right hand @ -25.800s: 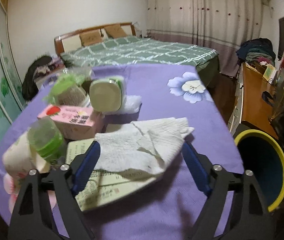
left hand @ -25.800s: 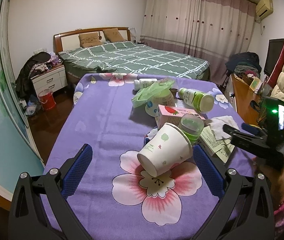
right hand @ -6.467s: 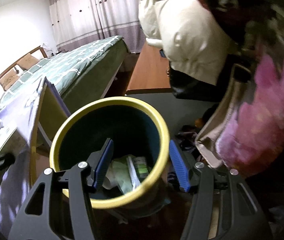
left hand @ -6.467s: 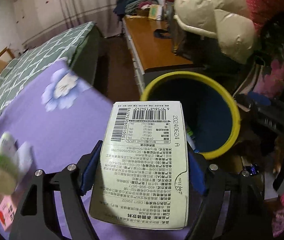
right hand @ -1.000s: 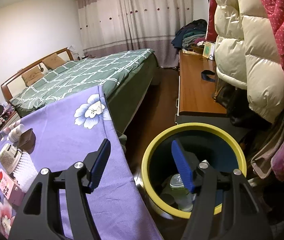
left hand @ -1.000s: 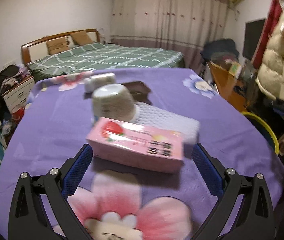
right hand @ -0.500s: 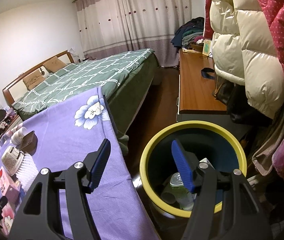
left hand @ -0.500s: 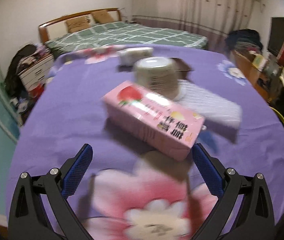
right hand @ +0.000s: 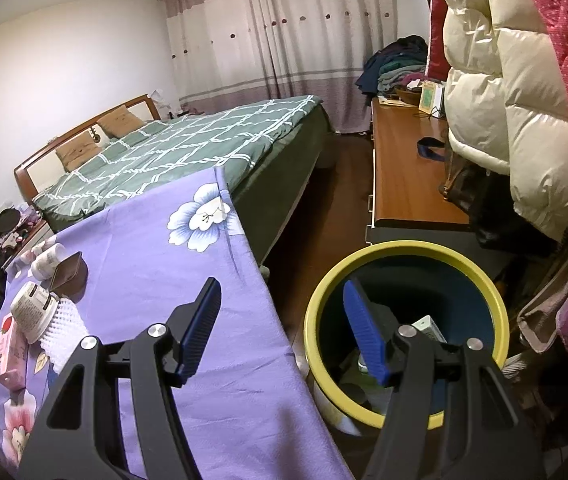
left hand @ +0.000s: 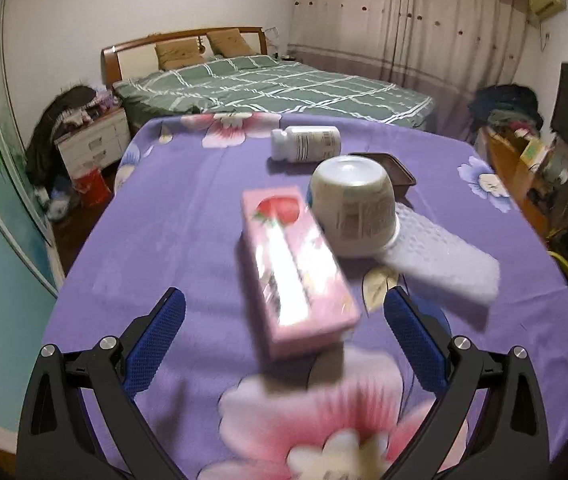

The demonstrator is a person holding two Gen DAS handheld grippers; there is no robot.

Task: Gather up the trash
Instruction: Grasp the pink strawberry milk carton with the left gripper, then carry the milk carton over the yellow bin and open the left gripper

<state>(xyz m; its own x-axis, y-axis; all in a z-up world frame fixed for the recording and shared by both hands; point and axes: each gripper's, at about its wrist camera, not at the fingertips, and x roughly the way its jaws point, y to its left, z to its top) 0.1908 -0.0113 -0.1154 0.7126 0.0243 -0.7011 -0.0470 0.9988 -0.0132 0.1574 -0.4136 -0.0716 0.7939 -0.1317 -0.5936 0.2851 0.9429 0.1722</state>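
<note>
Left hand-held gripper (left hand: pixel 282 320) spread wide, empty, lined up on pink carton (left hand: pixel 295 268) lying lengthwise on table (left hand: pixel 188 216), touching paper cup (left hand: pixel 353 210). Advice: straddle the carton's long sides, close mid-length, lift clear of cup. Right hand-held gripper (right hand: pixel 282 330) released, empty, above yellow-rimmed bin (right hand: pixel 407 248)

On the counter (left hand: pixel 188 208) the carton (left hand: pixel 295 272) lies nearest, cup (left hand: pixel 353 212) just behind-right of it, bottle (left hand: pixel 305 144) further back, bin (right hand: pixel 405 312) on the floor beside the counter's edge.
</note>
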